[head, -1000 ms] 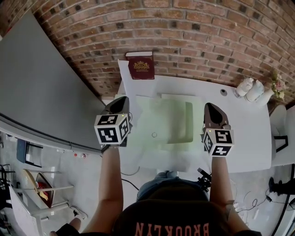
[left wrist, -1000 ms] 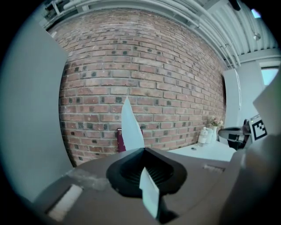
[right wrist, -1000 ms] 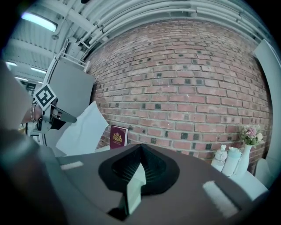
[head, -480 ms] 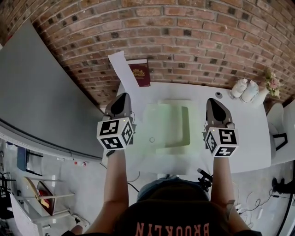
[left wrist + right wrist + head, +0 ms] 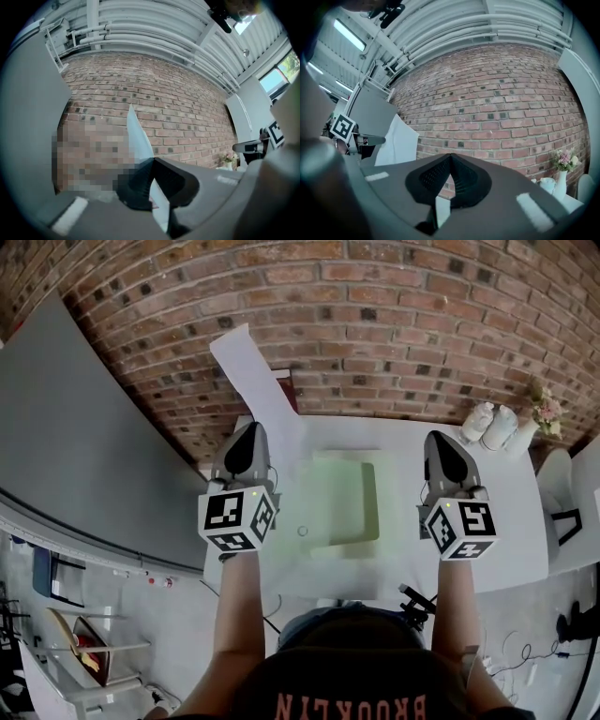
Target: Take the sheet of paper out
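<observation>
A white sheet of paper [image 5: 255, 376] stands up from my left gripper [image 5: 251, 434], its free corner high against the brick wall. In the left gripper view the jaws [image 5: 153, 161] are shut on the sheet [image 5: 138, 138], which runs up and down between the pads. My right gripper [image 5: 441, 440] is held at the same height, apart from the sheet. Its jaws [image 5: 450, 157] are closed; a pale strip shows below the pads and I cannot tell what it is. The sheet [image 5: 399, 143] shows at the left of that view. A pale green folder [image 5: 342, 498] lies on the white table [image 5: 506, 521] between the grippers.
A brick wall [image 5: 403, 324] rises behind the table. A grey panel [image 5: 75, 427] stands at the left. White vases [image 5: 492, 423] and small flowers [image 5: 542, 409] sit at the table's far right corner. A dark red book [image 5: 287, 381] peeks out behind the sheet.
Both grippers have risen. The sheet has come up with the left gripper and now stands higher against the wall, covering most of the red book.
</observation>
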